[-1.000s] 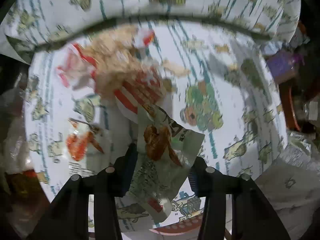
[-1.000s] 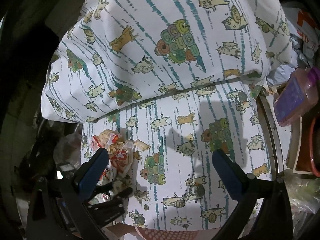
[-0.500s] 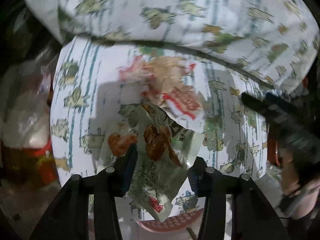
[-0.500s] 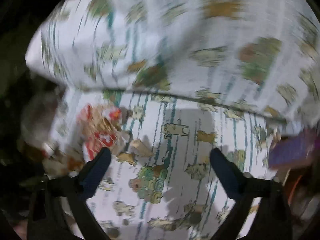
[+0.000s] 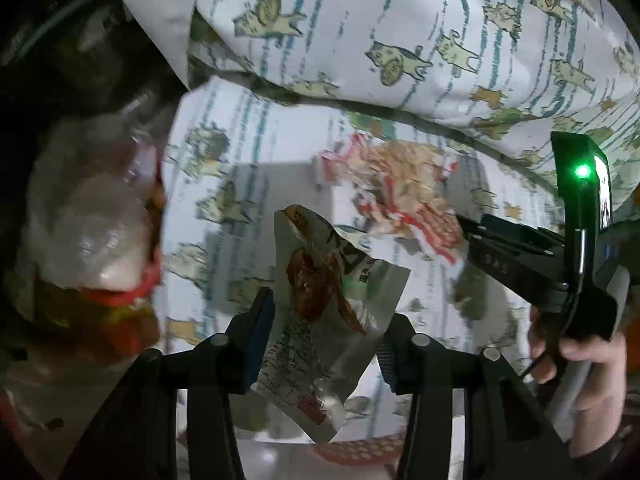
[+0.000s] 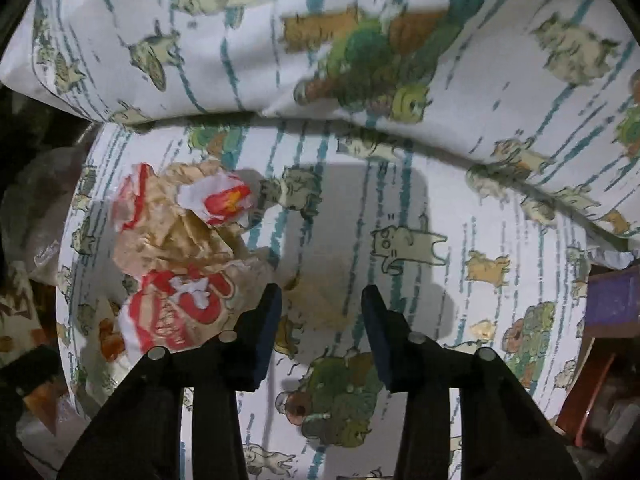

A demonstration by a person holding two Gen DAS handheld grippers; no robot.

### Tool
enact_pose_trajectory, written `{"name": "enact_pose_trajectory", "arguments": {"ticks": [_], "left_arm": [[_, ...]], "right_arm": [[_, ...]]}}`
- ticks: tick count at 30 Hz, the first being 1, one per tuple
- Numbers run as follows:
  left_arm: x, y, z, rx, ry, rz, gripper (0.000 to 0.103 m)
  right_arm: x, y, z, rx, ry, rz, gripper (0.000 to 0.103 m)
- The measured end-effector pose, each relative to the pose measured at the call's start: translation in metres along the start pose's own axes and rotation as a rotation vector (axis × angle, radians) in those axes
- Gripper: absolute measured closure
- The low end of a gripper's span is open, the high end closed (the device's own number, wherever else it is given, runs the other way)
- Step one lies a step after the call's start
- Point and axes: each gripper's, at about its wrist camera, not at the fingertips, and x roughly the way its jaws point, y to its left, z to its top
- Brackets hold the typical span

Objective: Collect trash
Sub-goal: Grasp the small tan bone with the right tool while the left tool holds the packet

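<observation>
A left gripper (image 5: 326, 334) clamps a silvery snack wrapper (image 5: 332, 320) between its blue pads, the packet hanging crumpled above a bedsheet (image 5: 248, 184) printed with cartoon cats. Beside it, the right gripper (image 6: 322, 328), held in a person's hand (image 5: 580, 364), points almost straight down at the sheet; its jaws have just been closing to a narrow gap, and nothing sits between them but bare printed cloth. The next piece of trash, a crumpled red, white and brown food wrapper (image 6: 180, 256), lies on the sheet just to the left of that gap, its lower edge close beside the left finger but outside the jaws. To take it cleanly, the right gripper would likely need to spread again, shift left until the wad sits squarely between the pads, then close on the bulk of the paper, not a loose corner, without pinching the fabric underneath. Farther back, a matching pillow (image 6: 360, 40) lies across the head of the bed.
</observation>
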Motion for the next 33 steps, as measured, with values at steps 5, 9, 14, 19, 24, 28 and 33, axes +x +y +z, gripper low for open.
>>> {"name": "enact_pose_trajectory", "arguments": {"ticks": [5,9,14,19,24,28,33], "left_arm": [[-0.007,0.001,0.002,0.015,-0.017,0.005,0.053],[-0.011,-0.003,0.001,0.023,-0.031,0.011,0.053],[-0.014,-0.007,-0.001,0.000,-0.049,0.002,0.053],[-0.011,-0.017,-0.004,0.015,-0.044,0.008,0.053],[-0.023,-0.017,-0.001,0.019,-0.076,0.000,0.053],[-0.031,-0.011,0.002,0.000,-0.091,-0.024,0.053],[-0.035,-0.004,0.006,-0.023,-0.107,-0.005,0.053]], "right_arm": [[0.006,0.002,-0.006,-0.028,0.027,-0.020,0.065],[0.005,0.002,-0.009,-0.002,0.025,-0.020,0.079],[-0.001,-0.005,-0.026,0.015,0.029,-0.019,0.085],[-0.018,-0.002,-0.041,0.043,-0.020,0.002,0.097],[-0.038,0.009,-0.052,0.023,-0.073,0.001,0.097],[-0.056,0.010,-0.062,0.033,-0.085,0.035,0.097],[-0.093,0.000,-0.070,0.014,-0.152,0.091,0.097]]}}
